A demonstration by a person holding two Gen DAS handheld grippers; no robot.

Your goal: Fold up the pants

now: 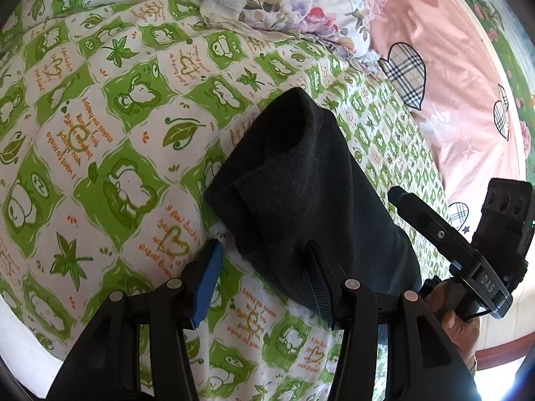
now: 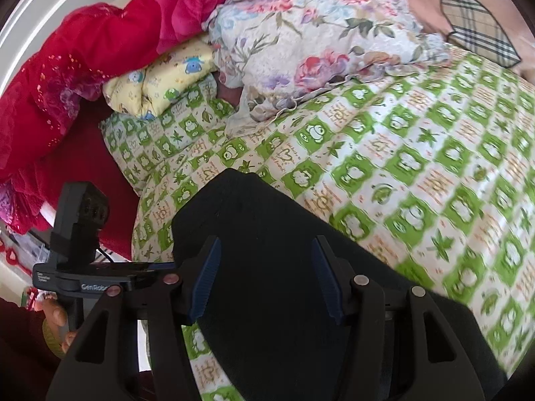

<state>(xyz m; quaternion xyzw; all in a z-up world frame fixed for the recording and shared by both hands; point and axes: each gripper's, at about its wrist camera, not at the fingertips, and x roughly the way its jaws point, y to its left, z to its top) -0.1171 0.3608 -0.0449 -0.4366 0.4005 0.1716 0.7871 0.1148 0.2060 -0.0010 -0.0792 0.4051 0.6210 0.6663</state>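
Pants (image 1: pixel 301 183) of a black, fleecy-looking cloth lie on the bed, on a green-and-white quilt (image 1: pixel 110 153) printed with frogs and leaves. They already look folded into a compact, thick bundle, with one rounded end pointing up the bed toward a flowered pillow (image 1: pixel 301 3) and a pink sheet (image 1: pixel 451 77) with plaid hearts off to one side.

The left hand-held gripper (image 1: pixel 267 280) has its jaws wide apart and holds nothing. One finger sits over the bare quilt and the other over the near edge of the black cloth; whether that finger touches the cloth cannot be told. The right hand-held gripper (image 2: pixel 267 277) is likewise spread wide with nothing clamped, and the pants (image 2: pixel 267 240) fill the gap between its fingers, lying below them.

Judging by the matte nap and the soft rounded folds, the cloth should be light, limp and not slippery, so it will sag and drag rather than hold a shape. Layers may slide apart if only the top one is pinched. A good hold would be at a folded edge or corner, biting through all layers at once, with one gripper at each side so the bundle lifts evenly. Nothing here is fragile; the main risk is a fold opening.
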